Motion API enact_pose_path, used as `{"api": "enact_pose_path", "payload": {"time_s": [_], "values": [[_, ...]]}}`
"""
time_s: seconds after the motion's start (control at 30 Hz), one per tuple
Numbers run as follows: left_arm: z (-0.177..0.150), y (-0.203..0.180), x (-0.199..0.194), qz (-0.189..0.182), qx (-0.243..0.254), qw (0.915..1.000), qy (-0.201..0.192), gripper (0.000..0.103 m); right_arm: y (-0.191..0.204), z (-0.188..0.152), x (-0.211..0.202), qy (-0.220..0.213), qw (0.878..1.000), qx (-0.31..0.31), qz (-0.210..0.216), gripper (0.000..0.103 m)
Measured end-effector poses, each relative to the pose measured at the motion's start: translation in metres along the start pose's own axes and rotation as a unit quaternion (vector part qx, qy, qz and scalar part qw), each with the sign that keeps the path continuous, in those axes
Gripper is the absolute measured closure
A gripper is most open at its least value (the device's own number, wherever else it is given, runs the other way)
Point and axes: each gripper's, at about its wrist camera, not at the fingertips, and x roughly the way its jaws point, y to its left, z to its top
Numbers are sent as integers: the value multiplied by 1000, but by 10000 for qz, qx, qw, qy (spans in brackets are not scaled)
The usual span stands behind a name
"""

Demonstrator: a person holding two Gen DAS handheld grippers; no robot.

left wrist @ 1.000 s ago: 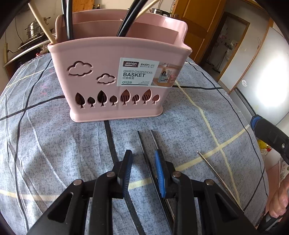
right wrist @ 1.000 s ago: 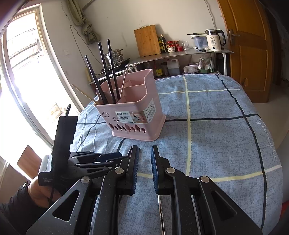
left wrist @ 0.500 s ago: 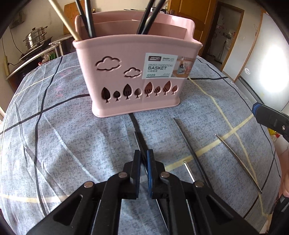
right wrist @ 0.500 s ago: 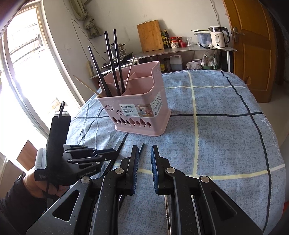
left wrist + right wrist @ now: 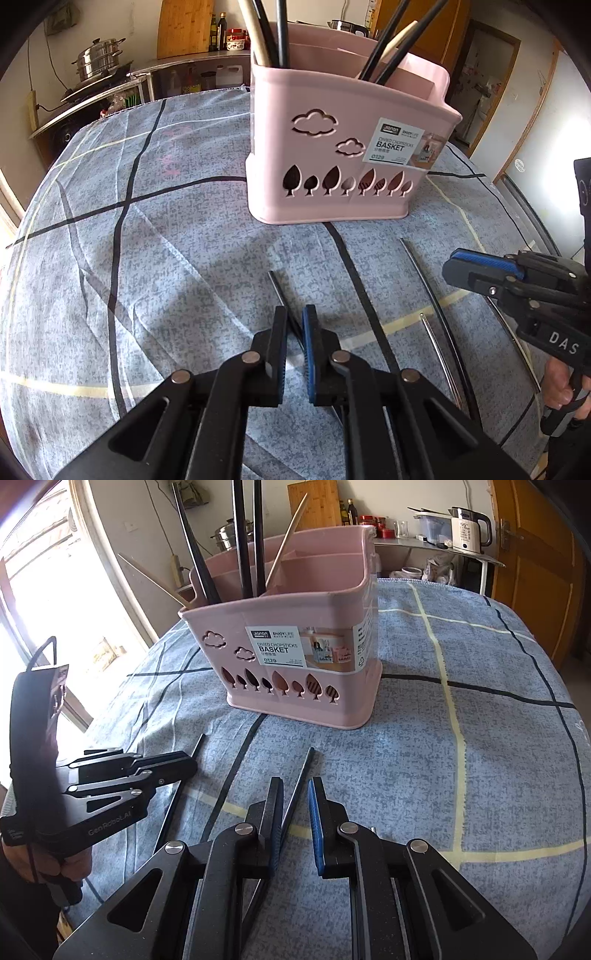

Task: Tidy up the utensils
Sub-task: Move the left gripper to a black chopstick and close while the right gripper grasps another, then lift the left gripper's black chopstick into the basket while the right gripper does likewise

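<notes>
Pink plastic basket (image 5: 332, 147) holds upright black chopsticks (image 5: 281, 33).

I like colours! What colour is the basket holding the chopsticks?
Pink, with cloud and tree cut-outs. The basket shows best in the right wrist view.

Pink divided basket (image 5: 347, 155), upright, holding black and wooden chopsticks (image 5: 388, 55); dark and metal chopsticks (image 5: 436, 306) lying flat just before it.
</notes>
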Motion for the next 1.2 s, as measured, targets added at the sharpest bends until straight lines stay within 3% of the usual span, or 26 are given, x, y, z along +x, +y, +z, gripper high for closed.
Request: {"api": "enact_pose_path", "payload": {"time_s": [0.37, 0.47, 0.67, 0.73, 0.97, 1.2], "values": [[5, -5, 6, 11, 3, 10000, -50, 88, 3, 4, 28, 273, 9991, -107, -323, 89], [7, -12, 8, 85, 83, 9999, -60, 87, 7, 6, 30, 276, 9985, -169, -452, 95], [12, -24, 12, 196, 208, 9996, -51, 86, 6, 8, 29, 305, 9991, -103, -290, 96], [12, -26, 12, 170, 208, 9996, -31, 92, 5, 8, 27, 301, 9992, -73, -235, 97], [13, -27, 7, -57, 90, 9999, -7, 94, 4, 11, 5, 79, 9999, -48, -44, 97], [24, -26, -35, -226, 23, 9991, -361, 95, 6, 24, -38, -391, 9992, -115, 55, 98]]}}
